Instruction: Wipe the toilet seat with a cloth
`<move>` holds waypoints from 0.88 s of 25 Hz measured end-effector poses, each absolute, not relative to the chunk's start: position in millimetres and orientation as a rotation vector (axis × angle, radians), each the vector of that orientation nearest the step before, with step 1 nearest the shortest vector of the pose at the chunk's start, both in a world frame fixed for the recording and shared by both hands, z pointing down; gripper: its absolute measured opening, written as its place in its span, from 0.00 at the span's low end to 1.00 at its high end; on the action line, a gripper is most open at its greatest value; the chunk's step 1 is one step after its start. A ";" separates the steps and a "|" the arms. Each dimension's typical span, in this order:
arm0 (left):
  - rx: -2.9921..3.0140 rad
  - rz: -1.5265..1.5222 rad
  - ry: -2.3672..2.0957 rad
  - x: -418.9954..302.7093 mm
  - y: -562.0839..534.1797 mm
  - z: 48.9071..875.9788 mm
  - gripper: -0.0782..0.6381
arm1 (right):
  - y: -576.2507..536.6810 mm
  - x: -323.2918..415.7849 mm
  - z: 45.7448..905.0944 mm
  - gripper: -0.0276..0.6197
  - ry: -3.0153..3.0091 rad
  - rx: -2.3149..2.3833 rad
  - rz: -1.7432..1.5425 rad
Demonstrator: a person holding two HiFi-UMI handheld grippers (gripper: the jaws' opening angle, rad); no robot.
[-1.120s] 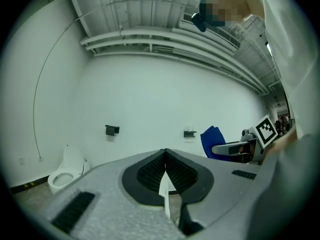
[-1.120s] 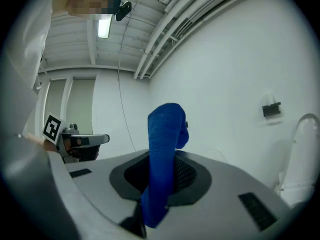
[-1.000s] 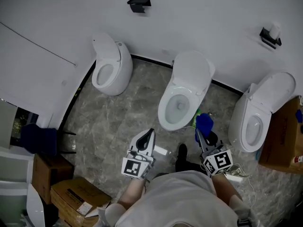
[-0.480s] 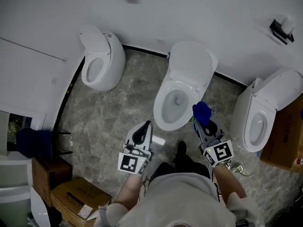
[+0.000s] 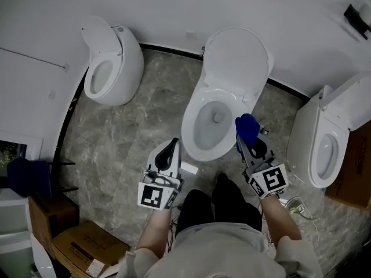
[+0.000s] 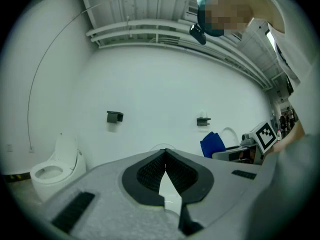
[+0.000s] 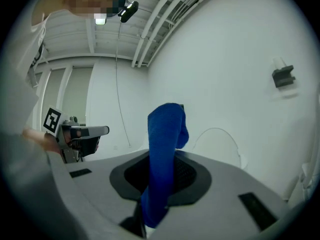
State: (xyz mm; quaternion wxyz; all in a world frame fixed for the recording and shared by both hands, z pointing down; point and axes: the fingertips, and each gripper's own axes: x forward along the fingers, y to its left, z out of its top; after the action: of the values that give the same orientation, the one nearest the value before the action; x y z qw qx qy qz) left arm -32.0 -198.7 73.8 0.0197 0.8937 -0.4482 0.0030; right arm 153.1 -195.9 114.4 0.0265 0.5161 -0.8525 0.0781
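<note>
The middle toilet [image 5: 232, 68] stands with its lid raised, and its white seat [image 5: 191, 133] rings the bowl. A blue cloth [image 5: 248, 129] sticks up from my right gripper [image 5: 242, 139], which is shut on it right beside the seat's right edge. In the right gripper view the cloth [image 7: 165, 144] stands up between the jaws and hides their tips. My left gripper [image 5: 173, 145] is shut with nothing in it, just off the seat's front left. Its pads meet at the tip [image 6: 165, 153], and the cloth [image 6: 212, 144] shows at the right of the left gripper view.
A second toilet [image 5: 107, 68] stands at the left and a third [image 5: 324, 149] at the right, both with lids up. A small white object [image 5: 188, 168] lies on the marble floor by the middle bowl. Cardboard boxes [image 5: 87, 245] sit at the lower left, a cable [image 5: 297, 208] at the lower right.
The person has stepped toward the middle toilet. Both grippers have moved forward with it, and the right one has carried the cloth up to the seat's right edge.
</note>
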 end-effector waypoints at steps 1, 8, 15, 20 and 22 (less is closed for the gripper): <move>2.772 0.004 -1.397 -33.6 -201.3 88.4 0.12 | -197.9 153.4 128.7 0.13 -2.632 1.602 0.239; 2.773 -0.037 -1.417 -42.1 -209.4 201.3 0.12 | -210.9 156.0 235.8 0.13 -2.621 1.658 0.201; 2.791 -0.096 -1.435 -51.7 -204.2 309.2 0.12 | -216.9 153.3 343.8 0.13 -2.602 1.664 0.205; 2.821 -0.163 -1.449 -53.3 -199.8 353.0 0.12 | -213.5 151.5 383.4 0.13 -2.593 1.703 0.167; 2.830 -0.172 -1.451 -56.8 -195.9 362.3 0.12 | -210.7 146.4 391.2 0.13 -2.601 1.708 0.150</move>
State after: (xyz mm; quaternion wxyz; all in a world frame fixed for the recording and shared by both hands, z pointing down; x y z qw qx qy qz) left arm -56.8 -195.9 362.3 -0.0218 0.8883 -0.4555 -0.0541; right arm 146.4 -210.7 391.2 0.0133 0.5482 -0.8348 0.0482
